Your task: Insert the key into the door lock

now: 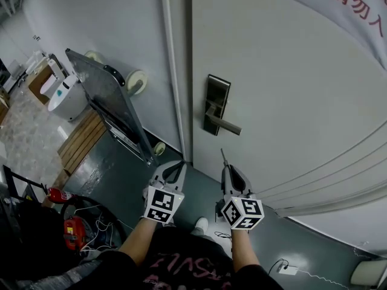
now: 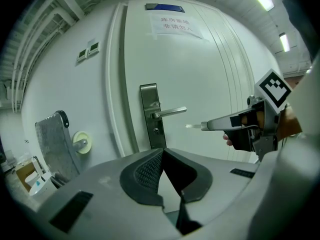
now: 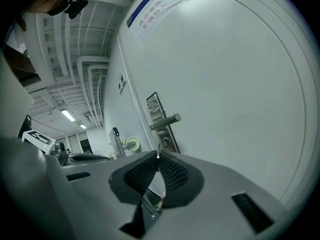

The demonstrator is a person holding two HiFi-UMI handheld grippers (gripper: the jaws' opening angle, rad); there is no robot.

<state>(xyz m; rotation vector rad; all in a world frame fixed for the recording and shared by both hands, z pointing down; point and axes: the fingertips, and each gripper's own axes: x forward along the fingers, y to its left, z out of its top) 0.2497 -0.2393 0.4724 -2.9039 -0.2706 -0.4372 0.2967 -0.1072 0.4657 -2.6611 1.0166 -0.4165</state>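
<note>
Fingers (image 3: 175,173) of the right gripper (image 1: 225,169) are pressed onto the key (image 2: 193,127), a thin metal blade clamped flat between the ribbed pads with its tip projecting forward past them. Gripping the rear part leaves the front of the blade free to enter a keyway. In the right gripper view the blade edge points toward the lower part of the lock plate (image 1: 216,103), where a small round keyhole (image 2: 156,130) sits under the lever handle (image 1: 225,125). In the head view the plate lies at about 12 o'clock from the key tip and apart from it, with bare door (image 1: 290,83) between, so the key has not yet reached the lock. The fingers (image 2: 146,171) of the left gripper (image 1: 175,168) are closed pad against pad with nothing between them. This gripper hangs at 9 o'clock of the right one, clear of the lock, probably kept aside because insertion needs only one tool. Seen from it, the key lies at 3 o'clock of the plate, roughly level with the keyhole. The step in hand appears to be the approach: closing the gap and matching the blade to the slot, whose orientation is too small to read. A wheeled platform cart (image 1: 109,104) stood on end leans on the wall at 10 o'clock of the left gripper, outside the working path.
</note>
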